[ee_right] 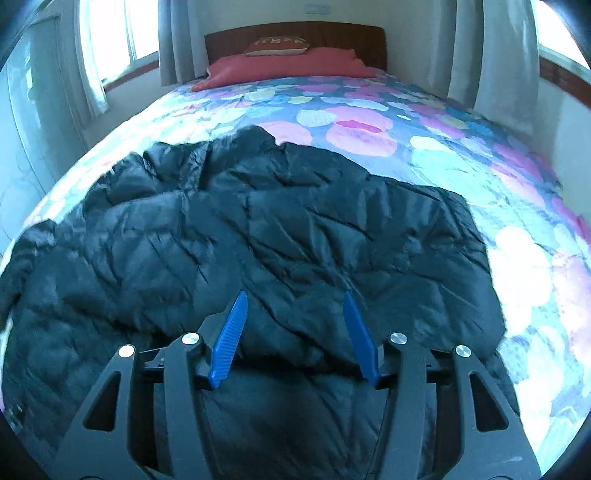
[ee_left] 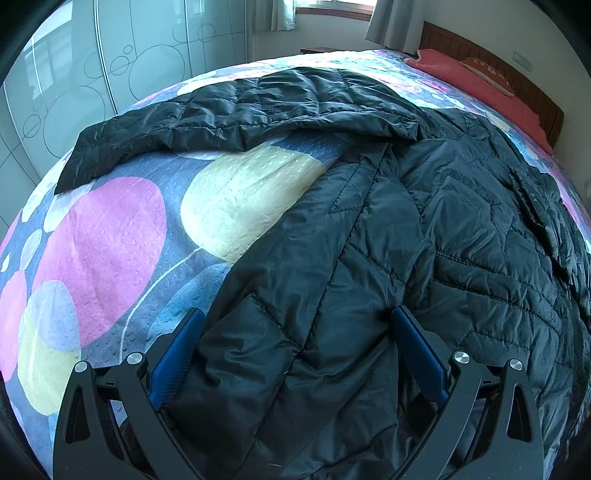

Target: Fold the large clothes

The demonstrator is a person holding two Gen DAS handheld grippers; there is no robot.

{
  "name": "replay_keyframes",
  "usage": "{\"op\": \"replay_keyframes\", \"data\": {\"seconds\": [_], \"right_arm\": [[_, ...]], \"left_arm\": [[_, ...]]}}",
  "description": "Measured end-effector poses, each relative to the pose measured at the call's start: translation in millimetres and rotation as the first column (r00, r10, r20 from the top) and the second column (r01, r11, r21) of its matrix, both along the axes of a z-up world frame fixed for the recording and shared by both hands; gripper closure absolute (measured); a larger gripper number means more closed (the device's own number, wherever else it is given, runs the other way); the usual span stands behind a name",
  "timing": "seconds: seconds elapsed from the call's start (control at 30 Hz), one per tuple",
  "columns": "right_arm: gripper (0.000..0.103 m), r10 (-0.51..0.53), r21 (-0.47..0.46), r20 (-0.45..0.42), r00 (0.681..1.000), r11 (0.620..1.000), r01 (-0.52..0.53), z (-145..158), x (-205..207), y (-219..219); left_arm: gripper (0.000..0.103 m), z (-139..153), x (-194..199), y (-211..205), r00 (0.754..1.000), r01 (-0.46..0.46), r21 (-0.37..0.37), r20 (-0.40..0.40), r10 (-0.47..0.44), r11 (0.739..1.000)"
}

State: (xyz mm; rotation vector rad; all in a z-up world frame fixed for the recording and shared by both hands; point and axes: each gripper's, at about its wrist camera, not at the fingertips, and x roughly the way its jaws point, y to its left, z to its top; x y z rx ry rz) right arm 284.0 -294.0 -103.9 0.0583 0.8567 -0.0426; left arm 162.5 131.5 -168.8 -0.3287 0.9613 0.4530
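The left gripper [ee_left: 295, 321] is low over the near edge of a black quilted jacket [ee_left: 424, 240], and its jaws are wide apart, with the fabric lying between them but not pinched. The right gripper [ee_right: 293, 306] hangs above the same jacket [ee_right: 258, 229]; its jaws are also spread wide and hold nothing. The jacket lies spread on the bed [ee_left: 110, 240], over a cover with pink, yellow and blue circles. One sleeve [ee_left: 184, 122] stretches away to the left side in the left wrist view. Farther, a red pillow [ee_right: 291, 64] rests against the wooden headboard [ee_right: 295, 31], between grey curtains [ee_right: 177, 40].
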Motion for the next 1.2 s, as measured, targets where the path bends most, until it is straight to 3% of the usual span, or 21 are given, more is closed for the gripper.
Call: {"op": "replay_keyframes", "data": {"seconds": [0.3, 0.53, 0.7, 1.07, 1.2], "right_arm": [[0.046, 0.050, -0.004, -0.056, 0.997, 0.999, -0.050, -34.0, 25.6, 23.9], [0.046, 0.063, 0.013, -0.023, 0.998, 0.998, -0.062, -15.8, 26.1, 37.5], [0.042, 0.076, -0.032, -0.051, 0.996, 0.996, -0.078, -37.4, 32.4, 48.6], [0.039, 0.070, -0.020, -0.028, 0.997, 0.997, -0.071, -41.3, 29.5, 45.7], [0.038, 0.067, -0.018, -0.023, 0.997, 0.998, -0.068, -41.2, 28.4, 45.6]], "left_arm": [[0.004, 0.0, 0.5, 0.3, 1.000, 0.001, 0.002, -0.002, -0.001, 1.000], [0.004, -0.6, -0.1, -0.3, 1.000, 0.001, 0.001, 0.000, -0.001, 1.000], [0.004, -0.5, 0.1, -0.2, 1.000, 0.001, 0.003, 0.000, -0.001, 1.000], [0.004, -0.9, 1.1, 2.0, 1.000, 0.007, -0.017, -0.007, -0.007, 1.000], [0.004, 3.0, 1.1, 9.8, 0.997, 0.068, -0.061, -0.015, -0.069, 0.996]]}}
